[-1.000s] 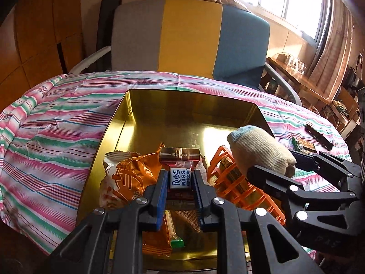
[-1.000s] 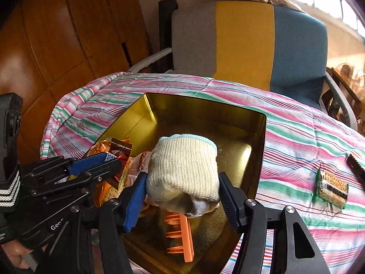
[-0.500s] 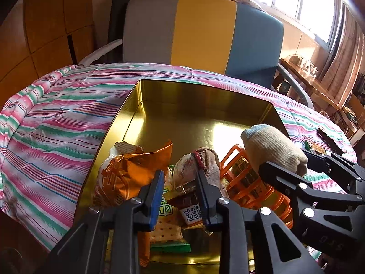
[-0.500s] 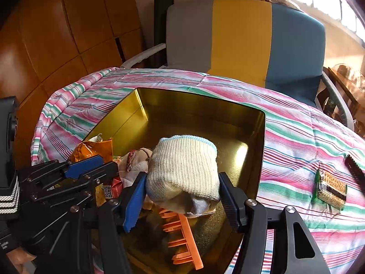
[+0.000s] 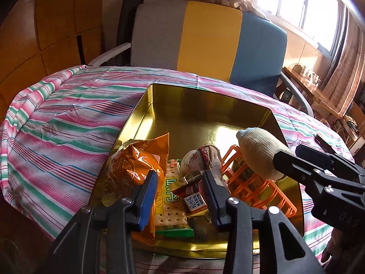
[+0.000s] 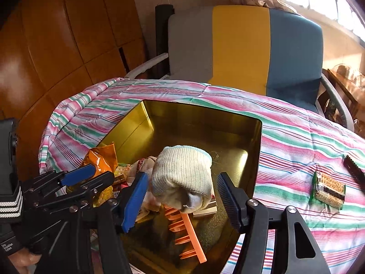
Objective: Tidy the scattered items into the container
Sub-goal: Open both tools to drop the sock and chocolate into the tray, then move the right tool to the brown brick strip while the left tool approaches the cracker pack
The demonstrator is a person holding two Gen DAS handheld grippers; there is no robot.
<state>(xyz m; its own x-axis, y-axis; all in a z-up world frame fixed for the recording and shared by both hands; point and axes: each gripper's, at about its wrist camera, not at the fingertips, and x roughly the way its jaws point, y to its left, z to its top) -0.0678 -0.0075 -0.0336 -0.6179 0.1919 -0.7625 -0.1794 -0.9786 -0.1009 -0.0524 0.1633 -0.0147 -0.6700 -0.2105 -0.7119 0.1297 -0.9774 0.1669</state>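
Observation:
A gold tin [image 5: 205, 91] [image 6: 200, 106] sits on the striped cloth. In it lie an orange snack bag [image 5: 134, 166], a cracker pack [image 5: 168, 205], a small chocolate pack [image 5: 194, 203], a rolled pinkish sock [image 5: 200, 159] and an orange plastic rack [image 5: 255, 191] [image 6: 189, 230]. My left gripper [image 5: 180, 182] [image 6: 91, 175] hovers over the near end of the tin. Its jaws are opening, and the chocolate pack lies loose below them. My right gripper [image 6: 182, 180] is shut on a cream sock [image 6: 182, 171] [image 5: 260, 153], held above the rack.
A wrapped biscuit pack [image 6: 328, 189] and a dark flat item [image 6: 354, 171] [image 5: 321, 140] lie on the cloth to the right of the tin. A grey, yellow and blue chair [image 5: 205, 38] stands behind the table. The tin's far half is bare.
My left gripper's jaws have spread and let go of the chocolate pack, which now rests in the tin among the snacks. The right gripper still holds the cream sock in about the same spot.

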